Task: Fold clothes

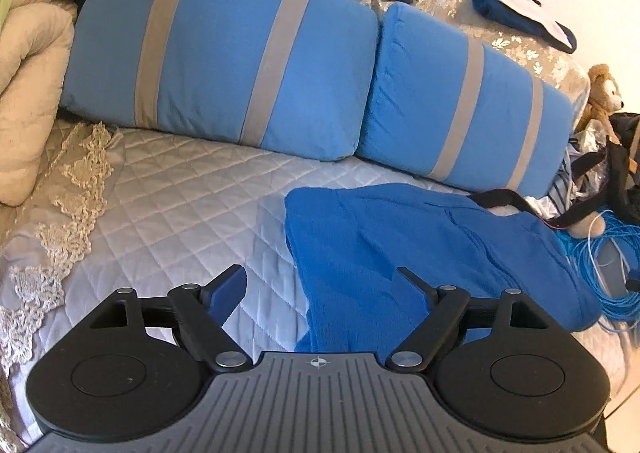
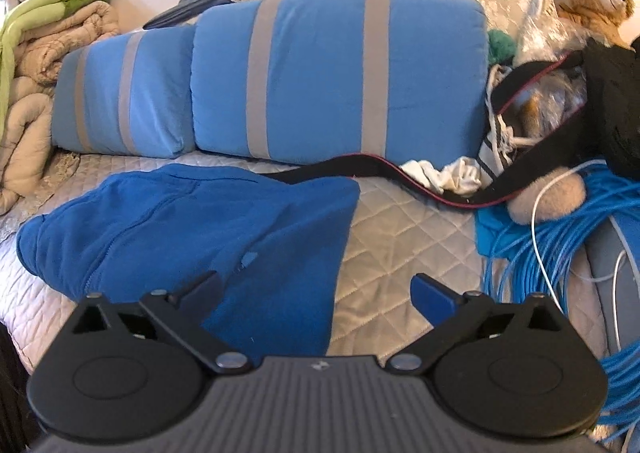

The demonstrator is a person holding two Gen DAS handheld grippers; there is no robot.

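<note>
The blue fleece jacket (image 2: 192, 229) lies on the quilted bed (image 1: 180, 193) in front of the striped pillows (image 1: 224, 53), bunched into a rough half-fold, though from here I can't tell how tidy. Left claw (image 1: 320, 289) and right claw (image 2: 316, 293) both hang spread apart, gripping nothing, so it's either partway folded or just flopped there.

Blue fleece garment (image 1: 420, 249), plain and soft-looking, lying folded over and rumpled on the quilted bed cover. Seams visible across the top layer; a small pale spot (image 2: 250, 257) near the middle in the right wrist view. Sits toward 3 o'clock in the left wrist view, toward 9 o'clock in the right. Far edge close to the striped pillows.
</note>
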